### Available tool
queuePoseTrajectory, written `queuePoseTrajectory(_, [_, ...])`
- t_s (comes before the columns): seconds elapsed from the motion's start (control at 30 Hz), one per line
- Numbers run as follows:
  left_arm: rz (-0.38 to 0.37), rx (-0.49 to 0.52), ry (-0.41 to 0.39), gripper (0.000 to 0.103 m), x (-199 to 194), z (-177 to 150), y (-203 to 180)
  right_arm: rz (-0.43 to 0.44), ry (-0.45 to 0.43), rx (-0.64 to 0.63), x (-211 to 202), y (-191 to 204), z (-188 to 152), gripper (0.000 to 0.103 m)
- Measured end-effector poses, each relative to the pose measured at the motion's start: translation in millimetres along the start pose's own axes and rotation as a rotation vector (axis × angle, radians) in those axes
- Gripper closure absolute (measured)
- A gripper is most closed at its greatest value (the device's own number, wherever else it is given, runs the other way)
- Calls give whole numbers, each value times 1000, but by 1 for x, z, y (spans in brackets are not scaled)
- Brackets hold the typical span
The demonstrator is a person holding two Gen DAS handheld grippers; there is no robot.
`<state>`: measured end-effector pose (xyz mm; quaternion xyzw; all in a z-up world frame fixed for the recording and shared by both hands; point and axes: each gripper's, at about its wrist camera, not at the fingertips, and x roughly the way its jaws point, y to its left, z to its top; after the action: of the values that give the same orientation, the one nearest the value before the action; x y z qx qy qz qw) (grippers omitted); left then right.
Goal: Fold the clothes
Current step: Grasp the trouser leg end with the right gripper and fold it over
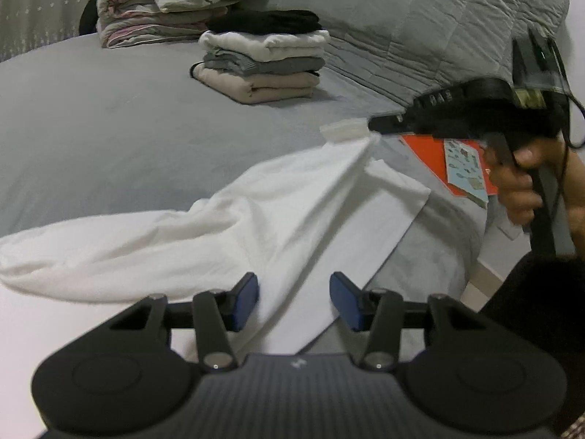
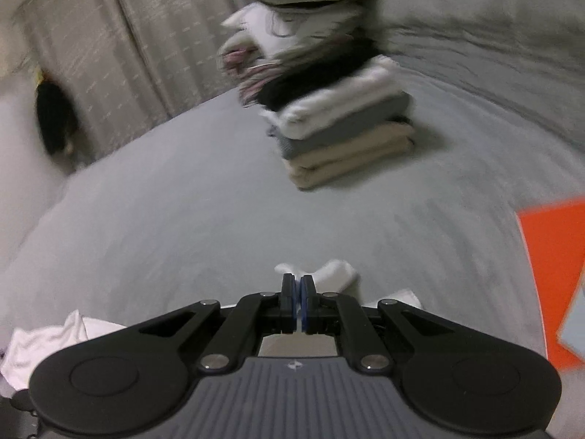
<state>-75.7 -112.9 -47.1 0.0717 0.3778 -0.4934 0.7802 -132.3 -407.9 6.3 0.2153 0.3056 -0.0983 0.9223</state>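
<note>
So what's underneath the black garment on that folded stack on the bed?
Under the black garment lie a white fold, a grey one and a beige one, resting on the grey bedspread. Anything tucked inside the folds is hidden.

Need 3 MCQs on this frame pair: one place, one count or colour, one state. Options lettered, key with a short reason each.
1. Where is the stack of folded clothes?
A. on the grey bed
B. on the floor
C. in a basket

2. What colour is the garment on top of that stack?
A. beige
B. black
C. orange

3. How does the right gripper stand?
A. wide open and empty
B. shut on the white garment
C. out of sight

Key:
1 A: the stack sits on the grey bedcover, near the folded quilts.
2 B: the black piece lies above the white, grey and beige ones.
3 B: its pads pinch the white garment, which trails from its tip.
</note>
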Motion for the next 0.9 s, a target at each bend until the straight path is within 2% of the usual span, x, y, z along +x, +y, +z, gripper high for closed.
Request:
queuePoseTrajectory(0.13, [-15,5,2,58,5,17,-9,17,-12,153,-12,-30,-27,97])
queuePoseTrajectory(0.37, [-8,58,29,56,37,60,-30,21,-23,324,-14,-75,-73,98])
queuePoseTrajectory(0.5, [-7,63,65,55,71,84,-35,73,-80,402,-18,-91,-80,97])
queuePoseTrajectory(0.67, [-12,7,97,55,115,109,-29,146,-143,488,-16,-107,-81,89])
queuePoseTrajectory(0.8, [-14,-21,116,55,143,125,-27,176,-155,463,-14,-102,-75,86])
queuePoseTrajectory(0.9, [-17,-19,119,55,161,136,-30,141,-117,417,-6,-93,-73,85])
